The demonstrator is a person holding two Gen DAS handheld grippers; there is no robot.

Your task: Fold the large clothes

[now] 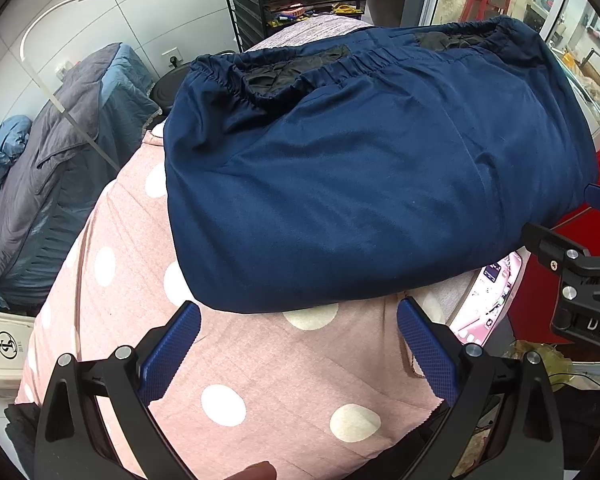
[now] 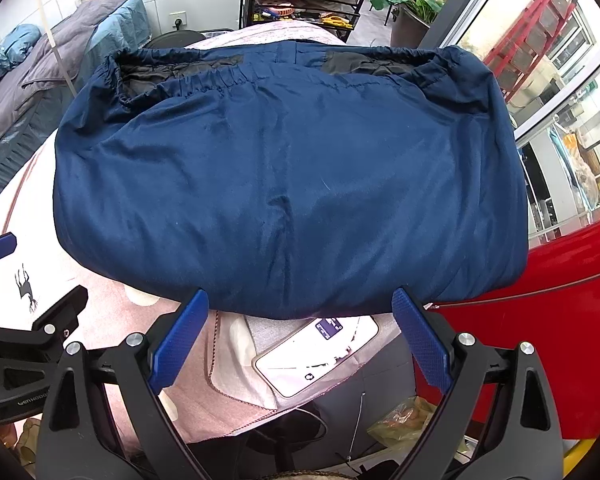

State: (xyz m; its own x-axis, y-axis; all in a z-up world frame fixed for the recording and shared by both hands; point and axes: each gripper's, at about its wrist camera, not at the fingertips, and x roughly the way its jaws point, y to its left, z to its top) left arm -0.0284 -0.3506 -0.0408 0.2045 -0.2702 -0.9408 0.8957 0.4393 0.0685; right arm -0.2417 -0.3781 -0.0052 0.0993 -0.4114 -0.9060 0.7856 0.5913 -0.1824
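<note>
Navy garment (image 2: 292, 184) lies folded at 12 o'clock on pink dotted cover (image 1: 228, 360), both tools spread apart & empty, left tool (image 1: 298, 354), right tool (image 2: 300, 344); risk: phone (image 2: 316, 356), prob. tucked under near hem, gets snagged w/ next grab.

The navy garment (image 2: 292, 184) is a smooth woven cloth with a faint sheen, gathered into elastic ruching along its far edge, where a black quilted lining (image 1: 280, 72) shows, slightly glossy. Under it lies a pink cover (image 1: 228, 360) of matt, finely ribbed cloth with white dots. The left gripper (image 1: 299, 346) and right gripper (image 2: 300, 338) have matt black plastic bodies with bright metal bolt heads; their fingers (image 2: 178, 344) carry blue pads with a rough, knurled texture. A phone (image 2: 320, 356) at the near edge has a glossy glass face.
</note>
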